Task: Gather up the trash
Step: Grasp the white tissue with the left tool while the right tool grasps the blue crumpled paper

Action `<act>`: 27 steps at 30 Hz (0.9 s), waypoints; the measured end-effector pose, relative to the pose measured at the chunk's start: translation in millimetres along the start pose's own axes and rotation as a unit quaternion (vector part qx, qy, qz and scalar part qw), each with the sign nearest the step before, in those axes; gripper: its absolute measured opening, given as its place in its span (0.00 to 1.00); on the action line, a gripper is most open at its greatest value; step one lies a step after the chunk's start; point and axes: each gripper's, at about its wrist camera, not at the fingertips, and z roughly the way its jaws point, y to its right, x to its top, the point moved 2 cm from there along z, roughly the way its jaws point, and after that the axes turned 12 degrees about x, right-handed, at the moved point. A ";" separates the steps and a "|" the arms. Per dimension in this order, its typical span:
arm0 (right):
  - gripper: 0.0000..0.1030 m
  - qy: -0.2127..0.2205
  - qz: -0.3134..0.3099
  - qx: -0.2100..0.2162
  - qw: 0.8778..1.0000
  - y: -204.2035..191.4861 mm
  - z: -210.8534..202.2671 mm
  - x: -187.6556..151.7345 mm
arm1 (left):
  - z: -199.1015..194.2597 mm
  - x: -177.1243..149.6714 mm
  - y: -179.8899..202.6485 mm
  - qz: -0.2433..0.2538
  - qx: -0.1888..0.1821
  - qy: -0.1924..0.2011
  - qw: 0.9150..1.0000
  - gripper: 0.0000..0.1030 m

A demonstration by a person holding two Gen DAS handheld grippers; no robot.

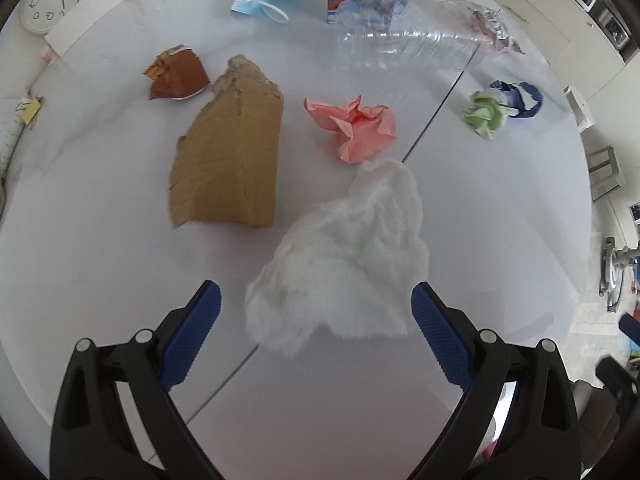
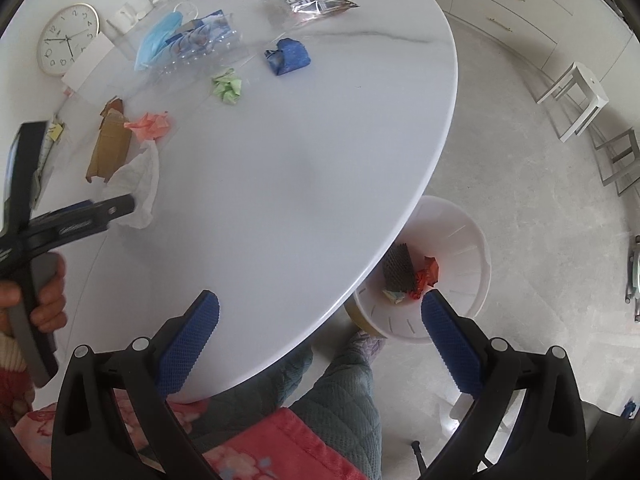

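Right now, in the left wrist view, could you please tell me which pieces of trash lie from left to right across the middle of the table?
Brown wrapper → cardboard piece → pink crumpled paper → green crumpled paper → blue crumpled paper.

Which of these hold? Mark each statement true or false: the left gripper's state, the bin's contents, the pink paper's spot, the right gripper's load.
1. The left gripper is open around the crumpled white tissue. True.
2. The white waste bin on the floor is empty. False: it already holds a few scraps, one dark and one red.
3. The crumpled pink paper lies between the torn cardboard piece and the crumpled green paper. True.
4. The right gripper carries the blue face mask. False: it is open and holds nothing; the mask lies on the table.
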 end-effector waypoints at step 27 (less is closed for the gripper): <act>0.52 0.015 -0.087 0.014 0.996 -16.8 105.0 202.5 | -36.1 -4.0 17.4 0.042 -0.072 0.019 0.996 0.15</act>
